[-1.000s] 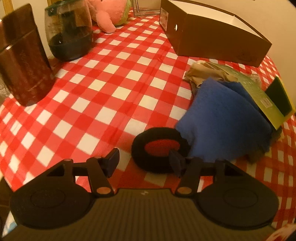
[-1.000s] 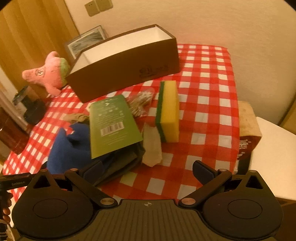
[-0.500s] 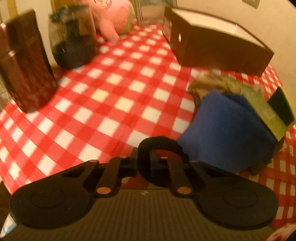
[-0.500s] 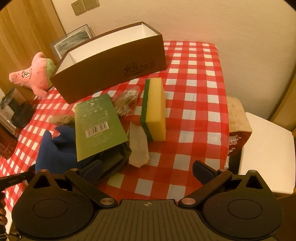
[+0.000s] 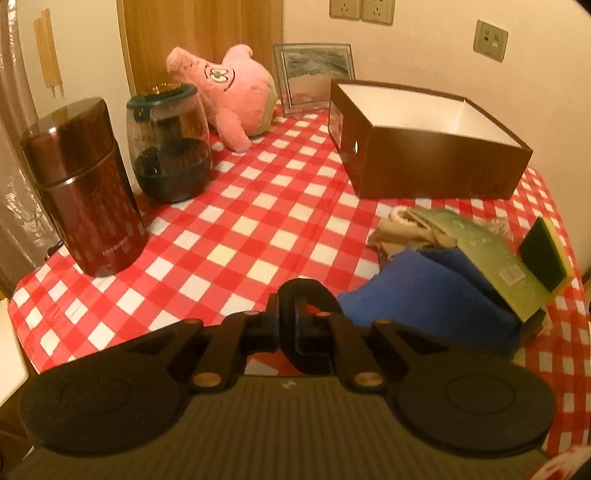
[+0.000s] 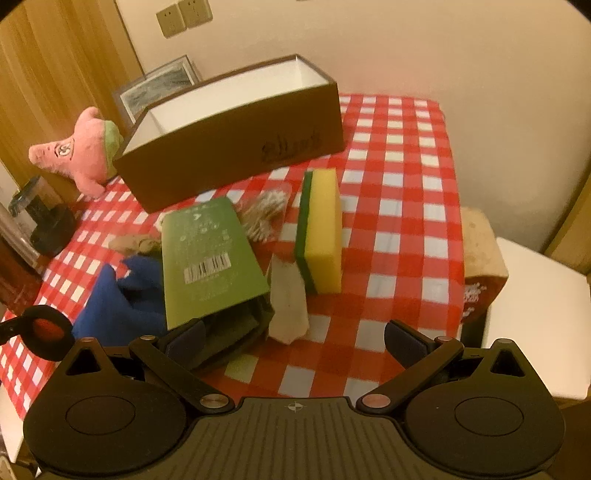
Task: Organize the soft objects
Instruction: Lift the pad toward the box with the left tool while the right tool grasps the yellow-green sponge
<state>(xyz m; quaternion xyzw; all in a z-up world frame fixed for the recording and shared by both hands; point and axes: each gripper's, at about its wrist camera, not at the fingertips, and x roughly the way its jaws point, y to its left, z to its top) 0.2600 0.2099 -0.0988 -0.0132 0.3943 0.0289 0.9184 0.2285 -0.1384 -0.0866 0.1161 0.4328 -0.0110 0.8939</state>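
Left gripper [image 5: 295, 334] clamped shut on black scrunchie [image 5: 306, 295], ring pinched at its near side and standing up between the fingers, lifted clear of red-and-white checked tablecloth [image 5: 236, 221]; seen from the right wrist view as a black loop with a red centre at far left, above the cloth's edge; right gripper [image 6: 293, 338] spread wide with nothing between the fingers, hovering over the near edge of the table.

Small table against a cream wall with wall sockets [image 5: 362, 9]; wooden panelling [image 5: 199, 33] behind, framed picture [image 5: 314, 74] leaning at the back; brown canister [image 5: 85, 184] and glass jar [image 5: 170, 147] along the left edge; pink plush toy [image 5: 229, 96] behind the jar; open brown box [image 5: 428, 147], white inside, at the far right side.

Just right of the scrunchie, blue cloth [image 5: 424, 295] bunched in a heap; green carton [image 6: 210, 258] tilted on top of it; beige fabric [image 5: 402, 236] beyond, toward the box; yellow-and-green sponge [image 6: 321, 229] on its side beside the carton; bag of cotton swabs [image 6: 264, 214] between carton and box; pale scrap of cloth [image 6: 288, 302] below the sponge, ahead of the right gripper; white surface [image 6: 535, 314] off the table's right edge.
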